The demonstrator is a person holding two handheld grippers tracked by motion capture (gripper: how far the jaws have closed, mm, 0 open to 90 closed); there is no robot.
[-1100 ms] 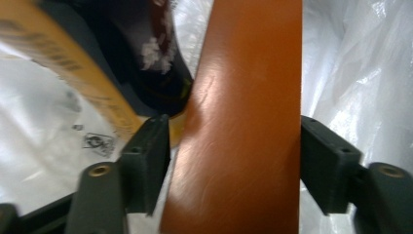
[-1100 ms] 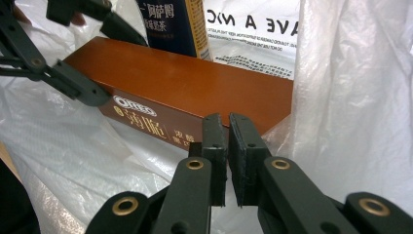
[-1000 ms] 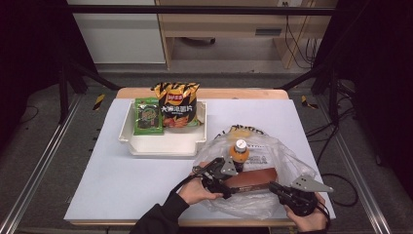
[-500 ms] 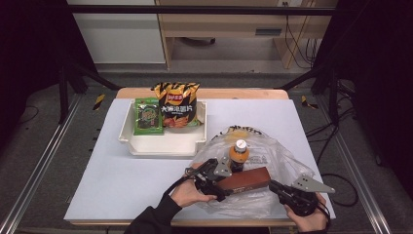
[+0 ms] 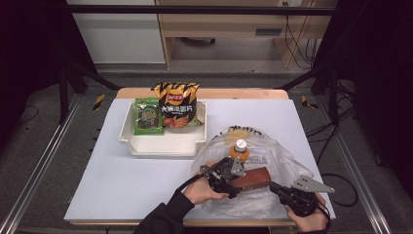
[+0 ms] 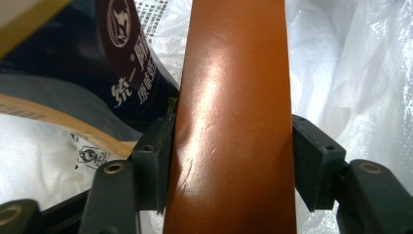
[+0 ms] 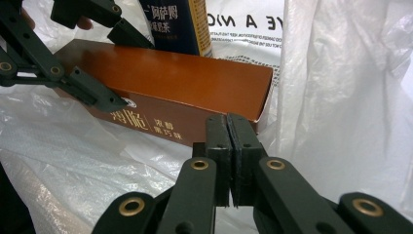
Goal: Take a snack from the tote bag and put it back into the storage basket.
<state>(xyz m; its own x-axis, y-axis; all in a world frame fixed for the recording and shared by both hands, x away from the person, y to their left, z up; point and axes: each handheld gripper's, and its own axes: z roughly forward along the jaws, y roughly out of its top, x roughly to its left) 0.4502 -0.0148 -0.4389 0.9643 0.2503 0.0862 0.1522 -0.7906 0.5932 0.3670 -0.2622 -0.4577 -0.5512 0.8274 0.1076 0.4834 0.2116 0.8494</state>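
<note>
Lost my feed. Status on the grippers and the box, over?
Left gripper astride brown box, jaws just closing. Right gripper shut, pinching plastic bag. Bottle beside box inside the bag.

One brown box [image 5: 252, 178] lies at the desk's [image 5: 122, 195] five o'clock, in one clear plastic bag [image 5: 282, 156], beside one orange-capped bottle [image 5: 239, 149]. One white tray [image 5: 165, 146] at eleven o'clock carries two snack packs: one green packet [image 5: 147, 116] and one chip bag [image 5: 177, 105]. Two tools: left tool [image 5: 221, 174], right tool [image 5: 282, 191].
</note>
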